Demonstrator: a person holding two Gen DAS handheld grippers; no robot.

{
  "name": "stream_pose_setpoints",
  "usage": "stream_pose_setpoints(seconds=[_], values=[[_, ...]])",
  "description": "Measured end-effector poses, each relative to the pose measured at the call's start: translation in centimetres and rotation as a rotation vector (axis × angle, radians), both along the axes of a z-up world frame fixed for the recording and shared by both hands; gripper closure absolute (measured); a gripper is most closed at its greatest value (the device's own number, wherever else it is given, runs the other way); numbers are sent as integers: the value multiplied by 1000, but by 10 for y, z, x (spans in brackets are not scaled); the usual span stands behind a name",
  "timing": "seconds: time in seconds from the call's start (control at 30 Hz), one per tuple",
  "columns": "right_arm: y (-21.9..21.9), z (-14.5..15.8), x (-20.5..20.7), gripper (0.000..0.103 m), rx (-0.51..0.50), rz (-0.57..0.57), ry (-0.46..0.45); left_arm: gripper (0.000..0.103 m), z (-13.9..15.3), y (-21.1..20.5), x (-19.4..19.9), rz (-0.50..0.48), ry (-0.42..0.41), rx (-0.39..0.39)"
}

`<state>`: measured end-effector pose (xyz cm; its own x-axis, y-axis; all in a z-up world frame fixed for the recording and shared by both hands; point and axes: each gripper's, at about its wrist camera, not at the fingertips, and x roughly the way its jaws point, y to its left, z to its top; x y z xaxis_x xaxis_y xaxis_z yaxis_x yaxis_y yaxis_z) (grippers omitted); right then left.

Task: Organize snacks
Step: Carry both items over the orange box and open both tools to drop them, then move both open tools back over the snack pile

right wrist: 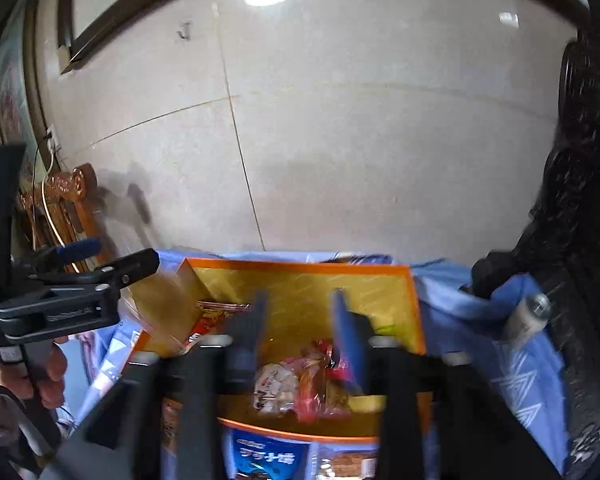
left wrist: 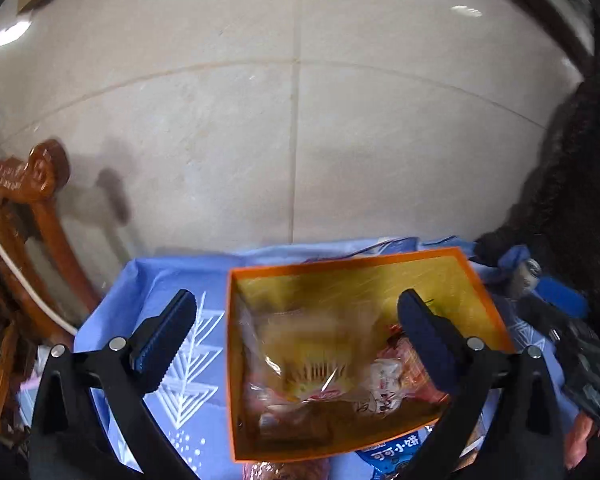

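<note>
snacks [left wrist: 340, 380] lie in orange box [left wrist: 231, 360] below both grippers' spread fingers [left wrist: 168, 336].

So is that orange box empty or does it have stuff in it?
Partly filled. The orange box is open-topped, and several snack packets lie on its yellow floor, with bare floor showing toward the far wall.

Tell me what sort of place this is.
Probably a room in a home: a carved wooden chair stands against a large-tiled wall, and an orange box of packaged snacks sits on a blue tablecloth.
</note>
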<state>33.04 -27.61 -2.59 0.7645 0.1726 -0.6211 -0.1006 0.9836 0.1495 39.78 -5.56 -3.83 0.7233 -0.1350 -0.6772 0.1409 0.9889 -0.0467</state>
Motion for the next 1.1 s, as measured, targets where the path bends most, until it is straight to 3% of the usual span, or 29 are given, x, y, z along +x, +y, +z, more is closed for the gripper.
stream_pose_setpoints(seconds=[0.17,0.3,0.47,0.8,0.97,1.1], values=[[-5,-4,-22,27,20,-3,3,4,-6,23,-20,10,15,-67],[-13,-13,-46,17,35,-20,51,4,-16,33,-40,14,44,-90],[-27,-33,-83,5,67,-100,135,4,-27,44,-93,4,48,-91],[-55,-134,-169,4,115,-239,371,4,-87,60,-181,-7,185,-53],[-68,-178,-171,4,256,-348,492,4,-103,64,-209,-20,228,-33],[-73,-193,-160,4,357,-454,519,4,-99,68,-218,-12,221,-45]])
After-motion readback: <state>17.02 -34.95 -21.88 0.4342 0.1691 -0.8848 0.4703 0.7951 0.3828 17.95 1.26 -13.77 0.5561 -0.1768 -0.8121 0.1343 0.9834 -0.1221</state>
